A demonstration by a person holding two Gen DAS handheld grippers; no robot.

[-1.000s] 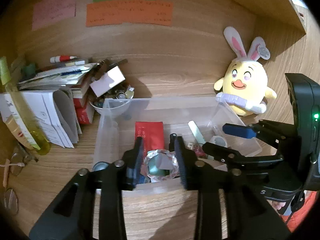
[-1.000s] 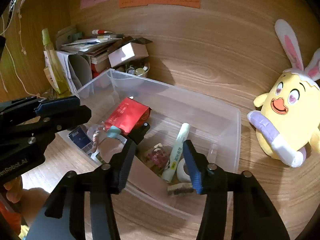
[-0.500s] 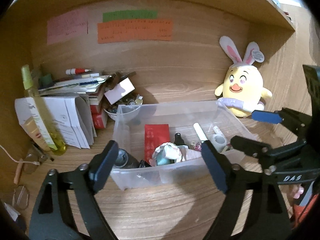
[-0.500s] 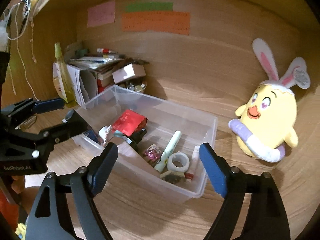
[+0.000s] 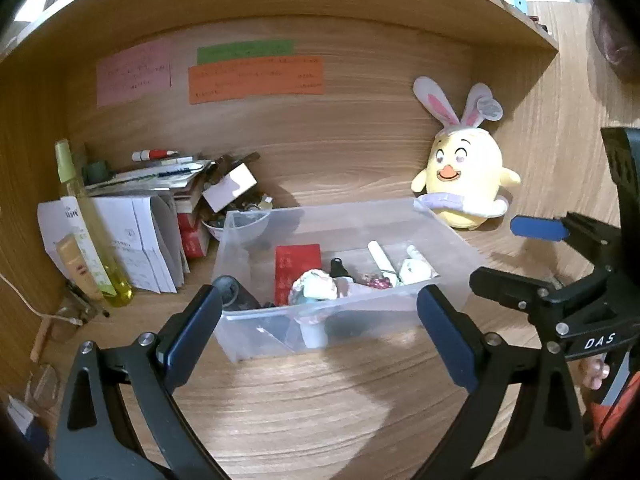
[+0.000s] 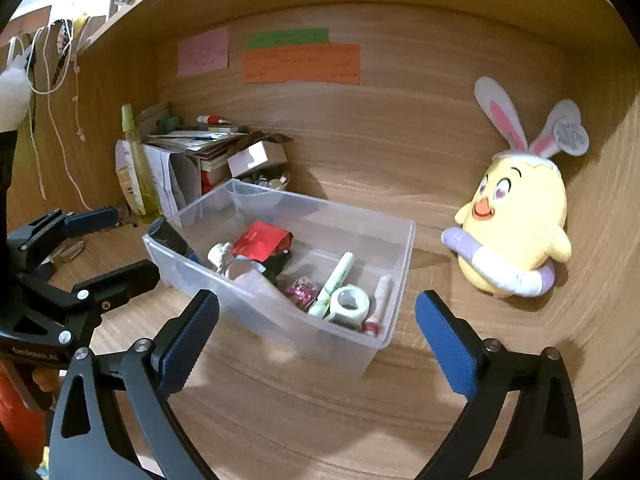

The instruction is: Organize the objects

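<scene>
I had both hand-held grippers, left [image 5: 318,322] and right [image 6: 316,328], opening empty; I'd retreat level, clearing the clear bin [image 6: 394,280] ahead.

clear plastic bin [image 6: 394,280] | on wooden desk | holds red packet [image 6: 260,240], tape roll [image 6: 352,302], tubes

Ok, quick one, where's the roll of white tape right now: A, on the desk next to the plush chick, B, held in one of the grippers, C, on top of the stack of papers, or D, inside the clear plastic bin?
D: the roll of tape lies inside the clear bin, near its front corner beside a pale green tube.
</scene>
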